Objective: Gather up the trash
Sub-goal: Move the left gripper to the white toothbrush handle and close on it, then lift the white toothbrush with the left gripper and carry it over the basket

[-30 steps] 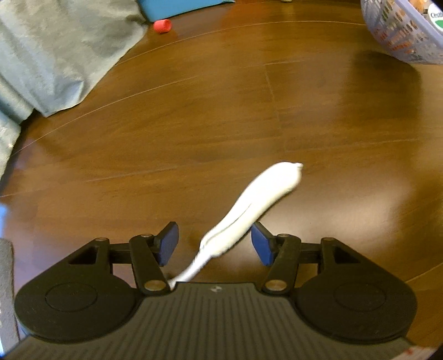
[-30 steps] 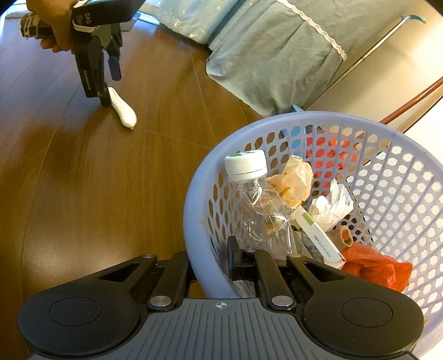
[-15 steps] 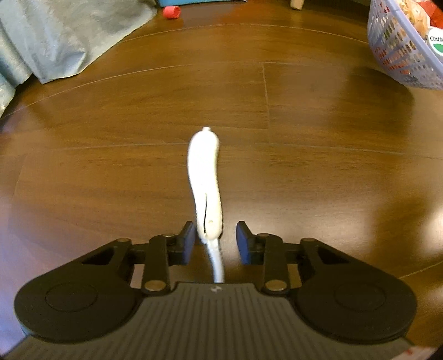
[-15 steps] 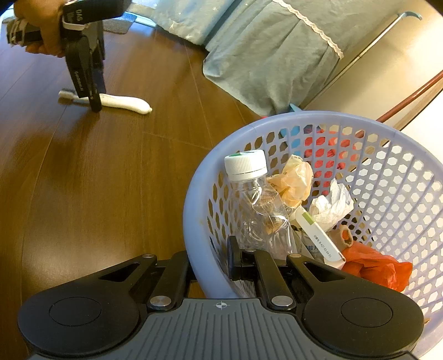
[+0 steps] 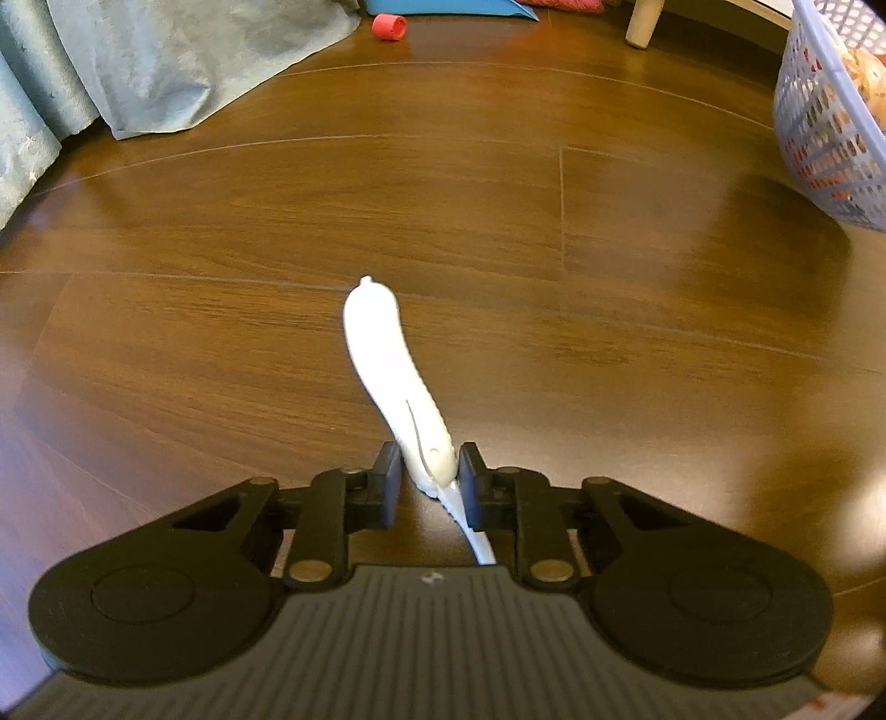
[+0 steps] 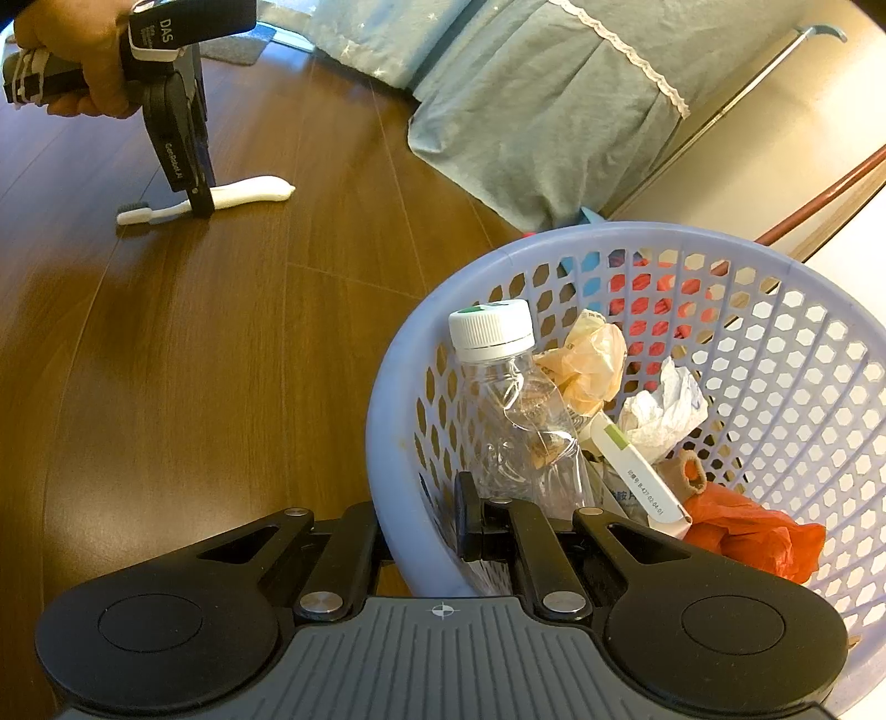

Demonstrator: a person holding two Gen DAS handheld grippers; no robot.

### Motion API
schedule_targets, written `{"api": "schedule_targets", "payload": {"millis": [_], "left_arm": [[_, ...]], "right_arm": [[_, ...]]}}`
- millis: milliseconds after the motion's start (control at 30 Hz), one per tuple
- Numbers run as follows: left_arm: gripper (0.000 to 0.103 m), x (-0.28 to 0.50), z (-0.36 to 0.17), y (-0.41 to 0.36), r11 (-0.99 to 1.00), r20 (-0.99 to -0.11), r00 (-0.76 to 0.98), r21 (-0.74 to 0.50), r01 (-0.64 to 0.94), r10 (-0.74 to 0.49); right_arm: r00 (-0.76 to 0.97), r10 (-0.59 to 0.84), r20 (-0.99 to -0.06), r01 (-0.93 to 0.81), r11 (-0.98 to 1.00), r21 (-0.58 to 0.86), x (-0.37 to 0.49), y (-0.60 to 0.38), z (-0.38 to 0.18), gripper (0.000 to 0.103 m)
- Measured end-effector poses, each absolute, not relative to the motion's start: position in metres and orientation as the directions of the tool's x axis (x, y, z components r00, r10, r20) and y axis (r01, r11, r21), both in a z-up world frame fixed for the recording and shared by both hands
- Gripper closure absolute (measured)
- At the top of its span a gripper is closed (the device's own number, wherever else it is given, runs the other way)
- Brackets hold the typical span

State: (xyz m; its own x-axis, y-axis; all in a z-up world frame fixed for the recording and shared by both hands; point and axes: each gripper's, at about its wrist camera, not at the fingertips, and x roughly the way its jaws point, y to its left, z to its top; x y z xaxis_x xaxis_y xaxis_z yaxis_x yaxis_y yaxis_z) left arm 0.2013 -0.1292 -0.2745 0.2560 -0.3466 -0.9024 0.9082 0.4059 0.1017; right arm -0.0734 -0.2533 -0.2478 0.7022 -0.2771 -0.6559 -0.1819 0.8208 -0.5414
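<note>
While the left gripper (image 5: 429,471) points steeply down at the floor (image 5: 609,266), its jaws have just been closing, and the white toothbrush (image 5: 387,365) stands between them. Its thick handle runs from the pads toward 12 o'clock and its thin neck runs back under the gripper body toward 6 o'clock. The right pad touches the handle; the left pad sits just beside it, with a sliver of floor showing between, so I cannot tell whether the grip is firm.

From the right wrist view, that gripper (image 6: 202,205) stands at 10 o'clock, held by a hand (image 6: 83,61), its tips down on the toothbrush (image 6: 243,191), which lies flat on the floor (image 6: 194,387) with the bristle end at 9 o'clock of the tips and the handle at 3 o'clock.

The right gripper (image 6: 423,531) is clamped on the near wall of the basket (image 6: 387,443), one finger outside the rim and the other inside.

In the basket lie a clear bottle (image 6: 520,421) with a white cap leaning against the near wall, a crumpled tan wrapper (image 6: 587,365) at its 2 o'clock, a white paper wad (image 6: 664,410), a slim white box (image 6: 637,471) with a green band, and an orange bag (image 6: 753,531) at 4 o'clock.

In the left wrist view the basket (image 5: 830,127) sits at 2 o'clock, well apart from the toothbrush. Grey-green cloth (image 5: 166,61) hangs at 11 o'clock, and a red cap (image 5: 389,26) lies at 12 o'clock.
</note>
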Motion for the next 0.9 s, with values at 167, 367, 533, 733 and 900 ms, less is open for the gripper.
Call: {"api": "schedule_targets", "payload": {"millis": [167, 367, 533, 733, 900], "left_arm": [[0.087, 0.195, -0.272, -0.124, 0.395, -0.906, 0.258, 0.114, 0.912, -0.334], [0.087, 0.187, -0.26, -0.114, 0.414, -0.908, 0.249, 0.095, 0.906, -0.337], [0.087, 0.182, -0.246, -0.106, 0.453, -0.907, 0.24, 0.063, 0.889, -0.345], [0.087, 0.169, -0.236, -0.099, 0.473, -0.905, 0.231, 0.037, 0.88, -0.358], [0.087, 0.165, -0.23, -0.097, 0.473, -0.903, 0.222, 0.024, 0.881, -0.368]], "right_arm": [[0.702, -0.277, -0.656, -0.182, 0.821, -0.542, -0.074, -0.254, -0.248, 0.099], [0.701, -0.278, -0.656, -0.18, 0.822, -0.54, -0.074, -0.253, -0.248, 0.099], [0.701, -0.28, -0.656, -0.177, 0.823, -0.54, -0.073, -0.253, -0.247, 0.099], [0.7, -0.28, -0.657, -0.178, 0.822, -0.541, -0.073, -0.253, -0.247, 0.099], [0.699, -0.281, -0.658, -0.181, 0.82, -0.543, -0.072, -0.253, -0.247, 0.099]]}}
